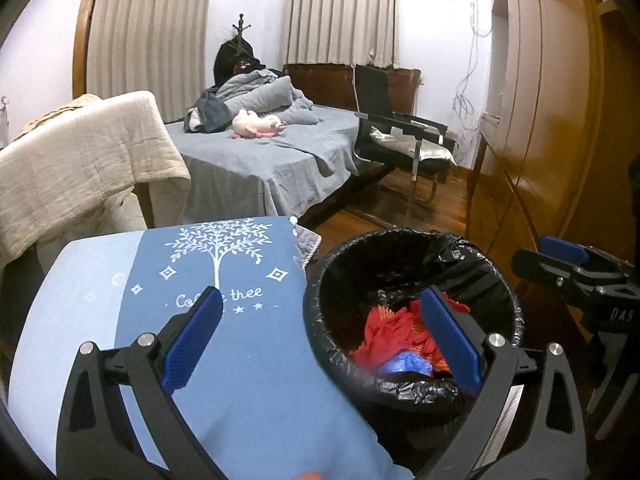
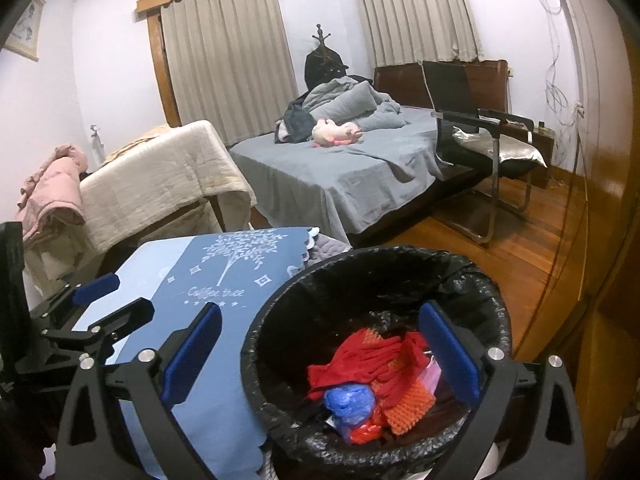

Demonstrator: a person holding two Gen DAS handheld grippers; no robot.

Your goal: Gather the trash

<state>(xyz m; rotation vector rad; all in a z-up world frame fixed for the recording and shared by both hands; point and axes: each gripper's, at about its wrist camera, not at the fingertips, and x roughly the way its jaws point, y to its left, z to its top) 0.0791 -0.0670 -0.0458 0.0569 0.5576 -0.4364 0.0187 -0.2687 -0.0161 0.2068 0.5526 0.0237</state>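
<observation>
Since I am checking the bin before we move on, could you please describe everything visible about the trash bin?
The trash bin is round, upright and lined with a crinkled black plastic bag folded over its rim. It stands on the wooden floor beside the blue tablecloth. Inside lie red crumpled pieces, an orange ribbed piece and a blue wad. Neither gripper touches it.

Pale lilac walls (image 2: 112,60) enclose a bedroom with a polished wooden floor (image 2: 520,248). Two windows are covered by beige curtains (image 2: 228,56) under wooden pelmets. A bed (image 2: 340,176) with grey sheets stands beside a black chair (image 2: 480,128), and a glossy wooden wardrobe (image 1: 540,120) lines the right side.
</observation>
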